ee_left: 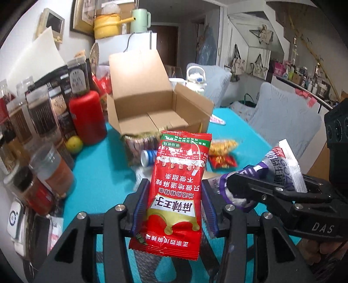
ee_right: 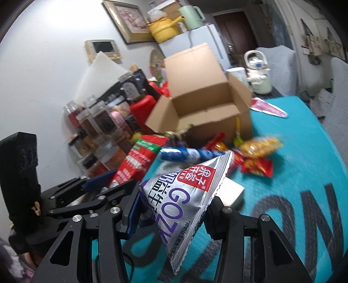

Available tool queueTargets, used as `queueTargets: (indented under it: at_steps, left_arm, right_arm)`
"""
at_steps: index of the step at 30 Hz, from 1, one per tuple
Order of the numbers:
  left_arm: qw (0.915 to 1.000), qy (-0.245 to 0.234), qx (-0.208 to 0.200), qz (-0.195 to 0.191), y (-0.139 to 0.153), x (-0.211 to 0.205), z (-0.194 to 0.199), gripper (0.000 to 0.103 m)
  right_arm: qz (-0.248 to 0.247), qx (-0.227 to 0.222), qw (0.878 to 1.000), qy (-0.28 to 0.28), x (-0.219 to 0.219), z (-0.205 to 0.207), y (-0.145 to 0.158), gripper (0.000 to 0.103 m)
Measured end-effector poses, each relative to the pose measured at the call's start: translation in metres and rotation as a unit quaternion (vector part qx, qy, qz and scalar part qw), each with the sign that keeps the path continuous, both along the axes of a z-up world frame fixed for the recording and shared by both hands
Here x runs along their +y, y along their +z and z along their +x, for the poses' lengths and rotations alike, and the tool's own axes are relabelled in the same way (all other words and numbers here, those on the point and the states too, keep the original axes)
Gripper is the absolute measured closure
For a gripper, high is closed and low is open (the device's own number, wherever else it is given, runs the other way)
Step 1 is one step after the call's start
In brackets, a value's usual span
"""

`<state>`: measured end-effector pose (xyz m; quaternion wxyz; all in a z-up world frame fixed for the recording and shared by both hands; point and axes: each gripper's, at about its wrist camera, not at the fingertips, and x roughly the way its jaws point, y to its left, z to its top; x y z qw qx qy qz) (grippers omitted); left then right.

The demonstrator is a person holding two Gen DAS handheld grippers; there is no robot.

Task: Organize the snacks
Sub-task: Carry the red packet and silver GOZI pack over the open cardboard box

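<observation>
Walls: white walls [ee_right: 43, 65] are enclosing the room, with a framed picture [ee_right: 128, 20] and a small intercom panel [ee_right: 103, 49] hanging on them.
Fridge: a white fridge [ee_left: 128, 44] is standing at the back, carrying a yellow pot [ee_left: 107, 24] and a pale green kettle [ee_left: 141, 18].
Door: a dark door [ee_left: 167, 43] is showing behind the fridge.
Chairs: two grey-covered chairs [ee_left: 282, 117] are sitting beside the table.
Table: a teal cloth [ee_right: 304, 152] is covering it.
Light: soft, even light is filling the room.

Bright, motion-blurred, fisheye-warped edges
</observation>
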<state>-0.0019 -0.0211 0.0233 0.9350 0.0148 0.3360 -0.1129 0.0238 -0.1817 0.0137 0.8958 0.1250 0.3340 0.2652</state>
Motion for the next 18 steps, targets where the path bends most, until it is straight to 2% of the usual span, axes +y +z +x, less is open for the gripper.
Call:
queueTargets:
  at_steps: [12, 18]
  left_arm:
    - [0.9987, 0.015, -0.048, 0.001, 0.032, 0.011, 0.041, 0.056]
    - [0.9986, 0.007, -0.049, -0.018, 0.045, 0.017, 0.073, 0.056]
  right_arm:
    - [-0.036, -0.056, 0.998, 0.015, 0.018, 0.041, 0.03, 0.055]
    - [-0.046, -0.082, 0.995, 0.016, 0.019, 0.074, 0.043, 0.055]
